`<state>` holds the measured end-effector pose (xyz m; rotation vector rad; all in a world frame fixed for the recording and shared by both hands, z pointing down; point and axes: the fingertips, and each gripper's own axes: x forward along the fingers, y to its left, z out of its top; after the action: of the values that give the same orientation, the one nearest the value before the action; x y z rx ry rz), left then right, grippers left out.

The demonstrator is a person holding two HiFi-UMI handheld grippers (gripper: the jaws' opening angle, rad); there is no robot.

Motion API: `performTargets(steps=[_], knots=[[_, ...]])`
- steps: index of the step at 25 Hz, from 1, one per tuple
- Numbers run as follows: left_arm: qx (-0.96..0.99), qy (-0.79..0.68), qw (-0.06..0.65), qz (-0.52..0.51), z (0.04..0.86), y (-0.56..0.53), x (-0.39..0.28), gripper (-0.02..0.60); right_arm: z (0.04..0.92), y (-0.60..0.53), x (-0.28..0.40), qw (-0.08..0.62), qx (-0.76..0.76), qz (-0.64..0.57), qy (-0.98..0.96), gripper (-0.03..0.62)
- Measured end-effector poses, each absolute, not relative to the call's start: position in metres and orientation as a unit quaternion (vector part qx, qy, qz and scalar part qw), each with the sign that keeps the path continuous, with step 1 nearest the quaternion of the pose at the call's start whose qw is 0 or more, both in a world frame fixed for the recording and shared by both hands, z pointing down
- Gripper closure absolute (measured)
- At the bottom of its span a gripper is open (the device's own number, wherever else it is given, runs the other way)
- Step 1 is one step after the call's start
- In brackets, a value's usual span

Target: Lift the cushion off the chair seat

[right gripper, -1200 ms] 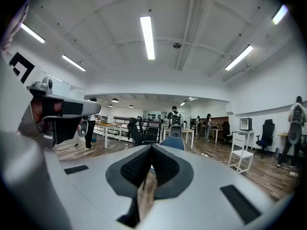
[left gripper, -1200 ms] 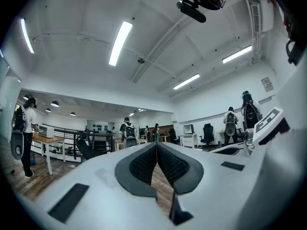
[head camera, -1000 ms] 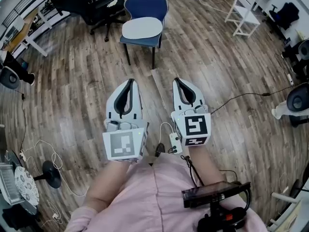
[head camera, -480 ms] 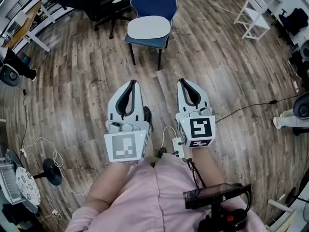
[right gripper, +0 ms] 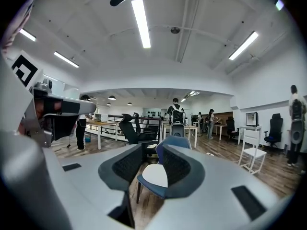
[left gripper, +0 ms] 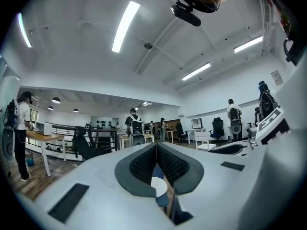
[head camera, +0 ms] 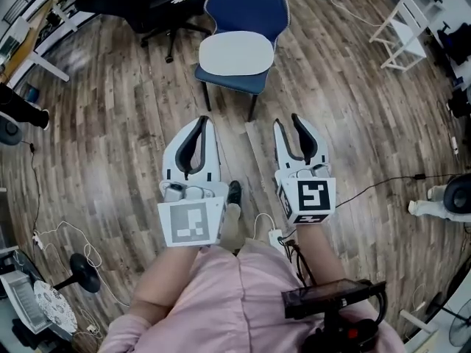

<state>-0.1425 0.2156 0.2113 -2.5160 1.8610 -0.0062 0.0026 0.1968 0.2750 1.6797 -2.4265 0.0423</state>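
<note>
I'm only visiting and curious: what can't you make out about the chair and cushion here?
Left gripper view: the shut left gripper hides most of the chair; only a sliver of cushion shows.
Right gripper view: the open right gripper covers the cushion's right edge with one jaw.
Head view: from above, the cushion's thickness and any fastening cannot be told; the seat hides the rear legs.

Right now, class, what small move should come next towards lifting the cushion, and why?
Probably carry both grippers forward to the chair: the white cushion lies on its seat, well ahead of the left gripper, whose jaws are together, and the right gripper, whose jaws are apart. Neither touches it.
</note>
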Motion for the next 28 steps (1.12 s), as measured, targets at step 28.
performTargets(steps=[28], knots=[[-0.82, 0.57, 0.003, -0.053, 0.246, -0.106, -0.1, 0.568, 0.306, -0.122, 0.056, 0.11, 0.585, 0.056, -0.802, 0.494]])
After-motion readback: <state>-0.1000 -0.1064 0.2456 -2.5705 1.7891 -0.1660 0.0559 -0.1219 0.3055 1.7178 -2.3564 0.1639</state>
